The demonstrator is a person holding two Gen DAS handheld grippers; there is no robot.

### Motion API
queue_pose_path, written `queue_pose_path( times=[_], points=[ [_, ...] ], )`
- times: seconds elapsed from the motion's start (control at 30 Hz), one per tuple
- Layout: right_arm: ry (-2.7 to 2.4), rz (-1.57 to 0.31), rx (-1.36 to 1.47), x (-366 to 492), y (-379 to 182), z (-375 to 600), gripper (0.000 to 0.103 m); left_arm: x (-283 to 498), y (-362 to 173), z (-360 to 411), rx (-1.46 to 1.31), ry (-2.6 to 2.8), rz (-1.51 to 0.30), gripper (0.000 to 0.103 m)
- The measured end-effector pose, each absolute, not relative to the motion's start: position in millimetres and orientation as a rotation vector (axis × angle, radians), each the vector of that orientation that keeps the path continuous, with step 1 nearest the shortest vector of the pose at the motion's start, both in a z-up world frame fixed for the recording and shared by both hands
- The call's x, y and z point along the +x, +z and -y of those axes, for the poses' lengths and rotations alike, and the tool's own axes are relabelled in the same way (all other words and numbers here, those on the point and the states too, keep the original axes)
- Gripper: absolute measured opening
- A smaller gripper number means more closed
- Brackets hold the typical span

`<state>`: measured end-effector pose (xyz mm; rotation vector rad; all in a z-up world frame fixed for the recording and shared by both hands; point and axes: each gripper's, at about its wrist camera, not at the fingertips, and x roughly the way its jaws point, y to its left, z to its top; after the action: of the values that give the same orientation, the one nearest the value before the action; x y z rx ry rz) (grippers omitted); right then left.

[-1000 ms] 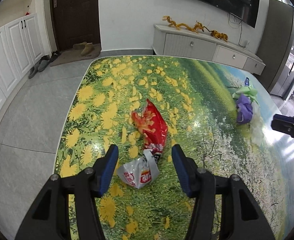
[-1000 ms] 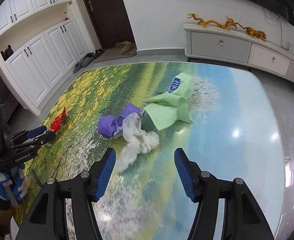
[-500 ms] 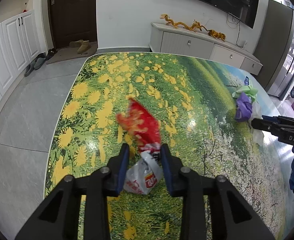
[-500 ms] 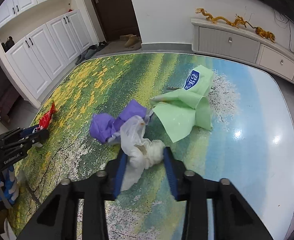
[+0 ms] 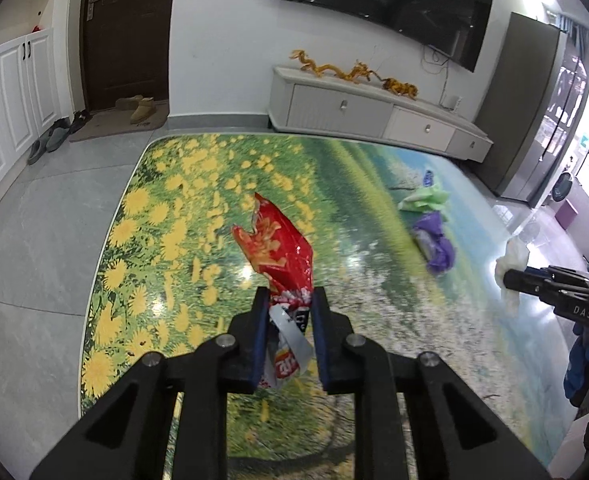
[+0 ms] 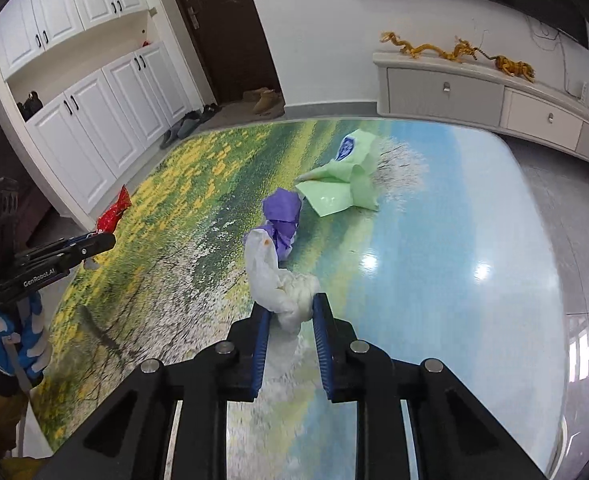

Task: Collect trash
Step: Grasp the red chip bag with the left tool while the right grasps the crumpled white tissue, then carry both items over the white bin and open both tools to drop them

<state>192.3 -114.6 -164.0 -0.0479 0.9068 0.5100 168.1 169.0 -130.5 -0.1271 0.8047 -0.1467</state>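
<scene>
My left gripper (image 5: 288,300) is shut on a red snack wrapper (image 5: 280,250) and holds it above the flower-print table (image 5: 182,208). My right gripper (image 6: 290,304) is shut on a crumpled white plastic bag (image 6: 276,280), lifted off the table. A purple wrapper (image 6: 282,210) and a light green wrapper (image 6: 346,184) lie on the table beyond it. In the left wrist view the purple wrapper (image 5: 434,240) and green wrapper (image 5: 424,198) lie to the right, with the right gripper (image 5: 510,278) at the far right. The left gripper (image 6: 102,242) shows at left in the right wrist view.
A white low cabinet (image 5: 374,114) with gold dragon figures stands behind the table. White cupboards (image 6: 94,128) and a dark door (image 5: 130,32) are at the left, with shoes (image 5: 54,138) on the floor. The table's left edge (image 5: 106,240) drops to grey floor tiles.
Both grippers closed from wide open. The left one took hold of the red wrapper and lifted it; the right one took hold of the white bag and lifted it.
</scene>
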Motion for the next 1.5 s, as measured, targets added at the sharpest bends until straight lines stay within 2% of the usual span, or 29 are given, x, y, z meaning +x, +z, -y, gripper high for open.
queue_pose_path(
  times=[0.3,0.67,1.0,1.4,1.47,1.5],
  points=[
    [0.418,-0.783,0.019,135,-117,177,0.021,134,-87,-124,-0.087,-0.284,-0.727,0.019],
    [0.174,-0.708,0.134,71,-102,295,0.021,119,-52,-8,0.046,-0.507,-0.69,0.019],
    [-0.028,-0.769,0.279,42,-155,396,0.021,131,-56,157,0.172,-0.773,-0.777,0.019],
    [-0.141,-0.888,0.452,38,-241,472,0.023,148,-115,309,0.203,-0.966,-1.002,0.02],
    [-0.146,-0.904,0.47,38,-251,478,0.027,151,-126,322,0.193,-0.982,-1.045,0.023],
    [-0.151,-0.911,0.476,38,-255,480,0.035,152,-132,329,0.191,-0.984,-1.061,0.026]
  ],
)
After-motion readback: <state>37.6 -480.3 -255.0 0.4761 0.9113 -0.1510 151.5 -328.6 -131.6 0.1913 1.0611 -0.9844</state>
